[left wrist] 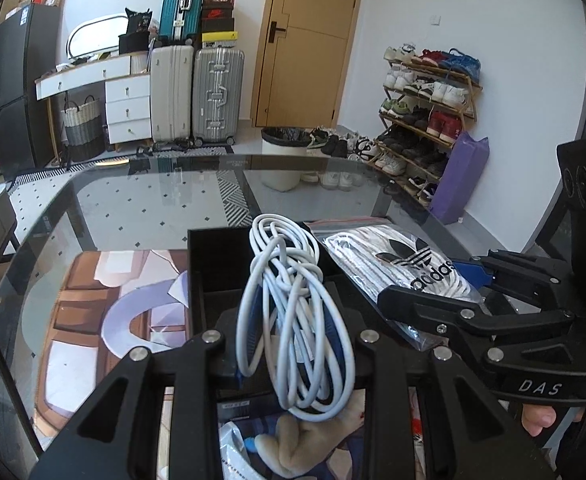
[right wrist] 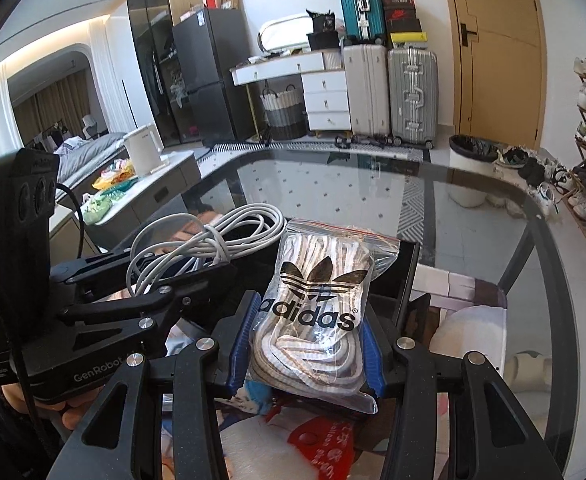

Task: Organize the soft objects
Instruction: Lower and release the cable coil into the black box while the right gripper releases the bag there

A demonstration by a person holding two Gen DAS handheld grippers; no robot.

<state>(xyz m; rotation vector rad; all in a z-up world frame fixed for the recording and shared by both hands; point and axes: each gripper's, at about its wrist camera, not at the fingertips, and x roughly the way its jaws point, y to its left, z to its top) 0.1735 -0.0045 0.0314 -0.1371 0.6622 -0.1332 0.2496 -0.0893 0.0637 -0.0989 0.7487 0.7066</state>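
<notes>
A coil of white cable (left wrist: 289,308) stands between the blue pads of my left gripper (left wrist: 293,332), which is shut on it. To its right my right gripper (left wrist: 433,284) grips a clear zip bag of white and grey laces with an adidas logo (left wrist: 405,264). In the right wrist view the bag (right wrist: 317,292) sits upright between the blue pads of the right gripper (right wrist: 307,344). At the left of that view, the left gripper (right wrist: 181,268) carries the cable (right wrist: 213,236). Both loads hang over a black divided box (left wrist: 213,252) on the glass table (left wrist: 133,200).
Under the grippers lie a beige soft toy (left wrist: 305,440), plastic bags and a red packet (right wrist: 321,440). Beyond the table stand a white bin (left wrist: 285,152), a shoe rack (left wrist: 425,120) and suitcases (left wrist: 217,96). A white kettle (right wrist: 143,148) sits on a side counter.
</notes>
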